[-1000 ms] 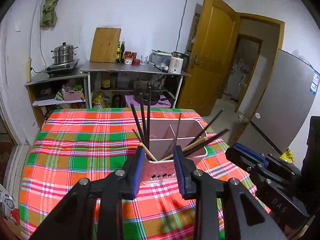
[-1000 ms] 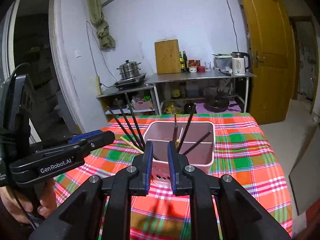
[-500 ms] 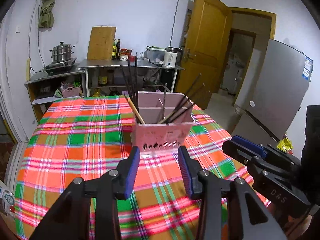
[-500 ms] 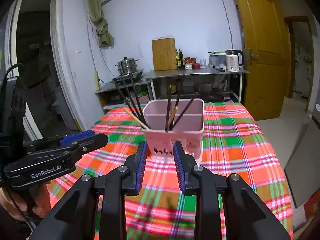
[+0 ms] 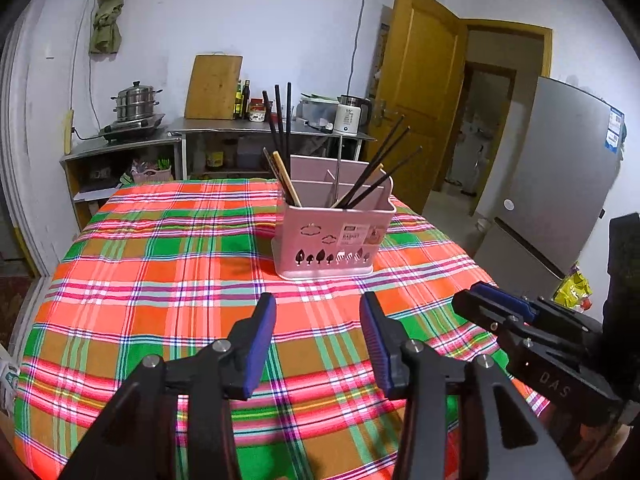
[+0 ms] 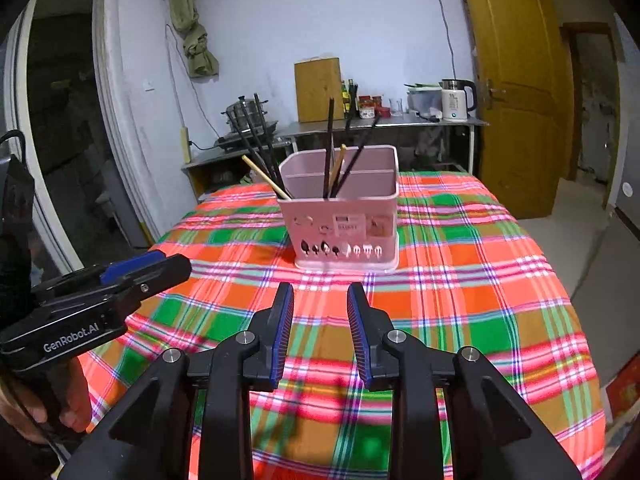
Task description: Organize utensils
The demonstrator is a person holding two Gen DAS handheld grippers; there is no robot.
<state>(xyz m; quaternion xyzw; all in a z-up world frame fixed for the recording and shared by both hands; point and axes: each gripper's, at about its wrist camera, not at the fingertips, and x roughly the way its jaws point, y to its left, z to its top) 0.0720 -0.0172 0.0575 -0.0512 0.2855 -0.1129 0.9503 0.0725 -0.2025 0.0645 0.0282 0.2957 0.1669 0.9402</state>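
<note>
The left gripper is open and empty; the right gripper too; chopsticks stand in the pink holder.

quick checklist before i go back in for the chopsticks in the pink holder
1. Left gripper jaws open, nothing held: ok.
2. Right gripper jaws open, nothing held: ok.
3. Pink holder upright on the plaid tablecloth: ok.
4. Cloth between the grippers and the holder free of objects: ok.
5. Black chopsticks sorted by compartment: not ok, they lean in different directions with the wooden chopsticks among them.
6. Back compartments' contents: cannot tell.
</note>
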